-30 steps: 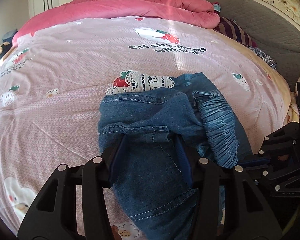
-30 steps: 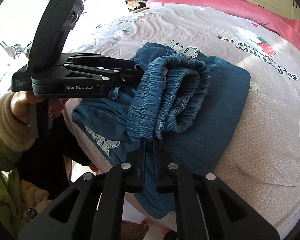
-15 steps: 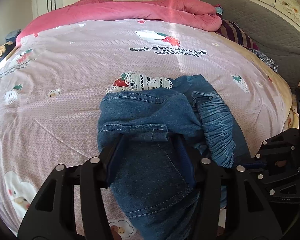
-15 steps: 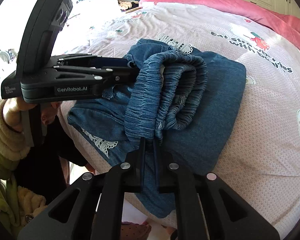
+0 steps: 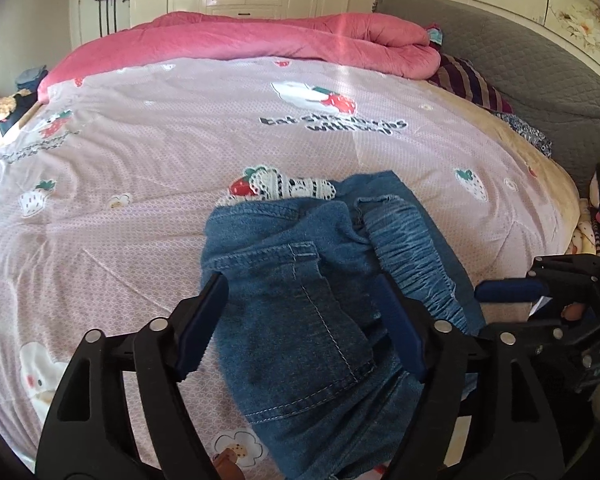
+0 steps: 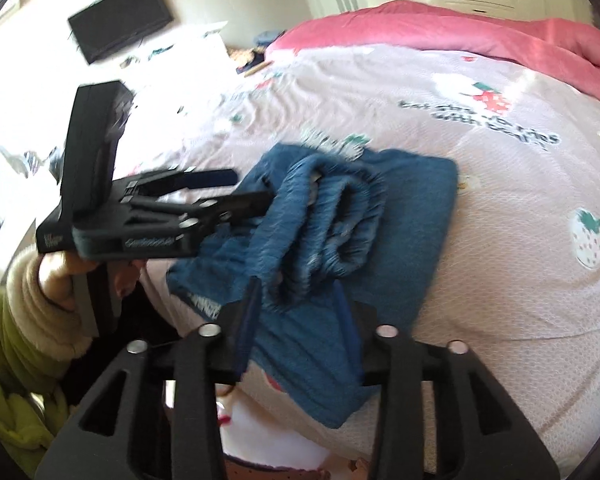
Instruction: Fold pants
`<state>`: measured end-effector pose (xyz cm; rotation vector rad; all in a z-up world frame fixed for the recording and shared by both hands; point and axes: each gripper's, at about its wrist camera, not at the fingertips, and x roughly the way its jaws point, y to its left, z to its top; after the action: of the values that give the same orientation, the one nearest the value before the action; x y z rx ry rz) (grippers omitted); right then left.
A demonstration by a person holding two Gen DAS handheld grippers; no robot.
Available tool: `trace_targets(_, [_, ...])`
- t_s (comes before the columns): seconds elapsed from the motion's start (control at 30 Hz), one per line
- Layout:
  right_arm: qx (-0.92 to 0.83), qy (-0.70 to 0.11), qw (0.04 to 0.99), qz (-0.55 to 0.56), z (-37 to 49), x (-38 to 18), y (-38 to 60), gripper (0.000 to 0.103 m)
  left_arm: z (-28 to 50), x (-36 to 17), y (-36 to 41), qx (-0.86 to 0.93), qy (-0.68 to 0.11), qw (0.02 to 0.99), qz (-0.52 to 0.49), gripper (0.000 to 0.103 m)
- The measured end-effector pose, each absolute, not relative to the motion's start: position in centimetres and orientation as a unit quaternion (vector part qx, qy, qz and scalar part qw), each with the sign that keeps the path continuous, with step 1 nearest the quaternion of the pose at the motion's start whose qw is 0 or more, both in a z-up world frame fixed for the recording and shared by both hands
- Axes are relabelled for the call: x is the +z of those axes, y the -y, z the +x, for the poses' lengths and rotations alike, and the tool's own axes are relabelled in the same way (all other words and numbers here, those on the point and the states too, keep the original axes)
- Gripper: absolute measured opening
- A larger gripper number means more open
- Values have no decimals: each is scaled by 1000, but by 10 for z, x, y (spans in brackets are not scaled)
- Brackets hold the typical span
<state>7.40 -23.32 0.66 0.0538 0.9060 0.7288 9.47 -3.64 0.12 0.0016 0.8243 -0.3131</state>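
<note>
Blue denim pants (image 5: 300, 280) lie bunched and partly folded near the bed's front edge, on the pink strawberry-print sheet (image 5: 140, 140). Their gathered elastic waistband (image 5: 412, 248) is on top at the right, and white lace trim (image 5: 292, 186) shows at the far side. My left gripper (image 5: 300, 320) straddles the denim; its jaws are opening and the pads stand just off the cloth. In the blurred right wrist view the pants (image 6: 400, 208) lie ahead, and my right gripper (image 6: 298, 320) is opening too, with a denim fold loose between its fingers. My left gripper (image 6: 248, 188) reaches in from the left.
A rolled pink quilt (image 5: 260, 36) lies along the far side of the bed, with a grey headboard (image 5: 500, 40) and a striped pillow (image 5: 468, 80) at the right. A hand in a cream cuff and green sleeve (image 6: 52, 276) holds the left gripper. A wall television (image 6: 120, 16) hangs beyond.
The right gripper's jaws, pinched on the denim before, have parted, and that gripper has lifted and rolled. The left gripper's jaws have spread wider around the pants.
</note>
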Motion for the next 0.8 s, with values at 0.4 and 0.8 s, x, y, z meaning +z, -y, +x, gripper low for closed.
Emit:
trace_targets(0.4, [228,-448,863,37,104,-12,263,63,102,-16,13,-119,-429,895,-23,86])
trace_targets(0.8, [229,-481,845,48,125,-34,244,43,106,-41,16,-137,-471,870,-56,87])
